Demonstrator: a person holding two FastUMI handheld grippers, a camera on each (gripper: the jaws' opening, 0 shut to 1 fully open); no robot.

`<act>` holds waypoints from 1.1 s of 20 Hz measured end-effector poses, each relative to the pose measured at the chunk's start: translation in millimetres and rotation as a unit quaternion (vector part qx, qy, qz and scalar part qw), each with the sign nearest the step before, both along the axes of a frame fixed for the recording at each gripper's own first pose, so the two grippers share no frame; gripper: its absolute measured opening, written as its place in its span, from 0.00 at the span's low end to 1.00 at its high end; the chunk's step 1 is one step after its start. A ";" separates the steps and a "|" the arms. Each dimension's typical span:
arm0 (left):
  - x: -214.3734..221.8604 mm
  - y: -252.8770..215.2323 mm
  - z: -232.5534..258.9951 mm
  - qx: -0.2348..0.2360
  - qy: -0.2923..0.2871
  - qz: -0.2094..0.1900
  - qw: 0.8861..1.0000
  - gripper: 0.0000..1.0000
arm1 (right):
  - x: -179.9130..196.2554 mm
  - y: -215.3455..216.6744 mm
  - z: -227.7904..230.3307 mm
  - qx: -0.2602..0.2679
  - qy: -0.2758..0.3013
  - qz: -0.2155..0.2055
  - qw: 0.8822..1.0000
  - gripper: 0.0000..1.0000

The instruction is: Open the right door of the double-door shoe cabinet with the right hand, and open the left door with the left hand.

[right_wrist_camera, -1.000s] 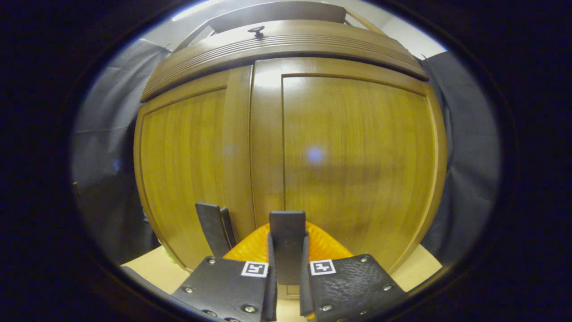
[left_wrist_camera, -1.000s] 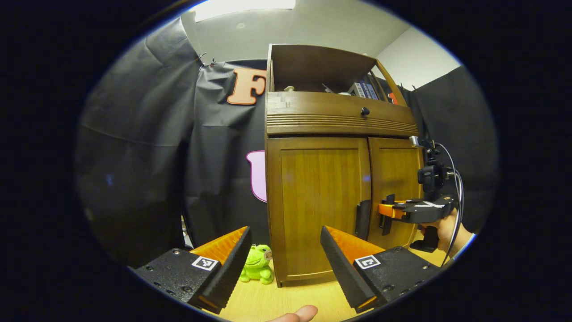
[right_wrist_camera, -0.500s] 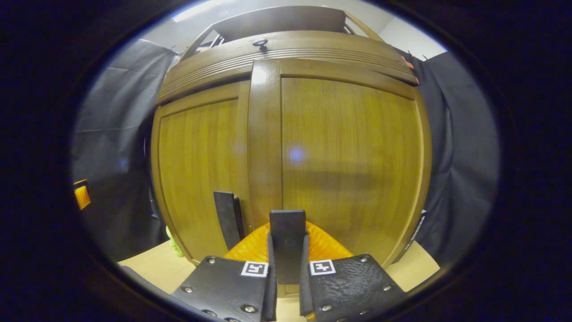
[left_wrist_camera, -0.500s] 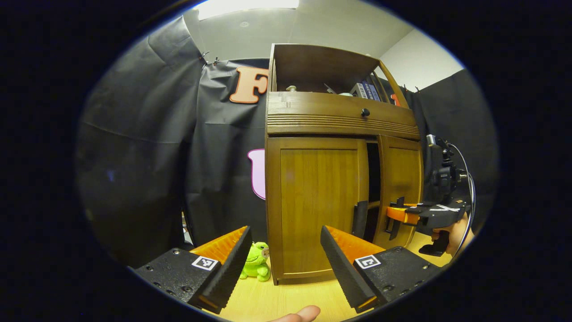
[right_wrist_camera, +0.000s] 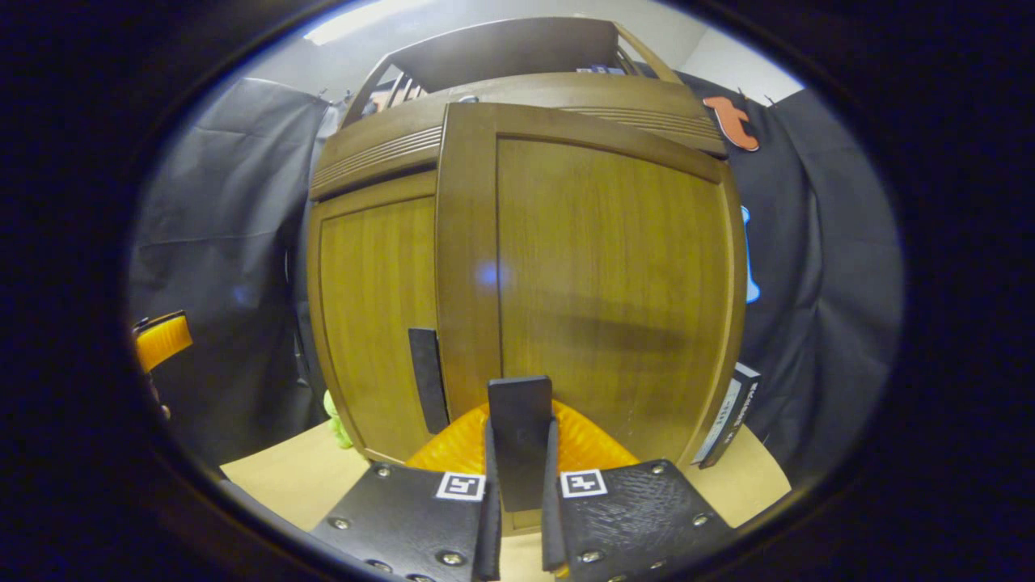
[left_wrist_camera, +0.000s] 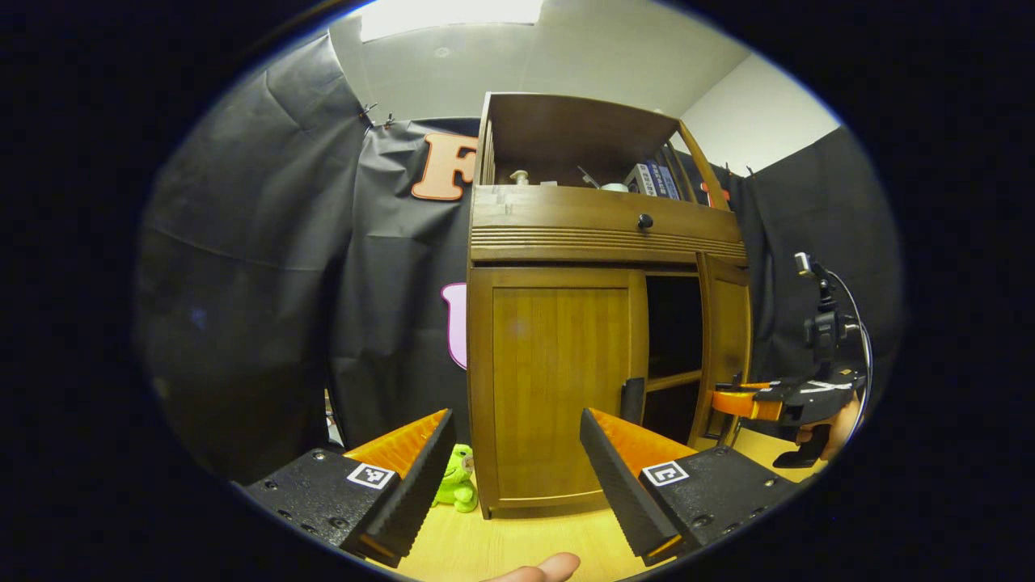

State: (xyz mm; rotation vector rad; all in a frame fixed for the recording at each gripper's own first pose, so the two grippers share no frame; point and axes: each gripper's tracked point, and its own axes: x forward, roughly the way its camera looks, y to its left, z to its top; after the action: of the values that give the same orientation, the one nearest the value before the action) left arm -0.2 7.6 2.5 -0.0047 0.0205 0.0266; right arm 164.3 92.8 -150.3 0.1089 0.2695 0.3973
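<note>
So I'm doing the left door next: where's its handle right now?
In the left gripper view, the left door's handle stands at that door's right edge, low down, beside the dark opening, just above the left gripper's right finger.

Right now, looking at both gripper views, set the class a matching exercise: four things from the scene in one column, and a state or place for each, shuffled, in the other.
Things:
1 right door
2 left door
3 left gripper
4 green plush toy

States:
a on the table beside the cabinet
b swung open
c closed
d fingers spread, holding nothing

Pairs: 1-b, 2-c, 3-d, 4-a
</note>
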 end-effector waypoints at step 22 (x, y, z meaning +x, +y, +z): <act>5.9 -39.3 -23.8 -0.004 0.022 -0.021 1.000 0.96 | -51.8 -91.9 5.7 0.025 -0.004 0.000 1.000 0.19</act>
State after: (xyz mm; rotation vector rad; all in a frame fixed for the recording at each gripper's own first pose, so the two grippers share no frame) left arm 5.7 -31.6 -21.2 -0.0120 0.0654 -0.0162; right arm 112.5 0.9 -144.5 0.1556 0.2509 0.4047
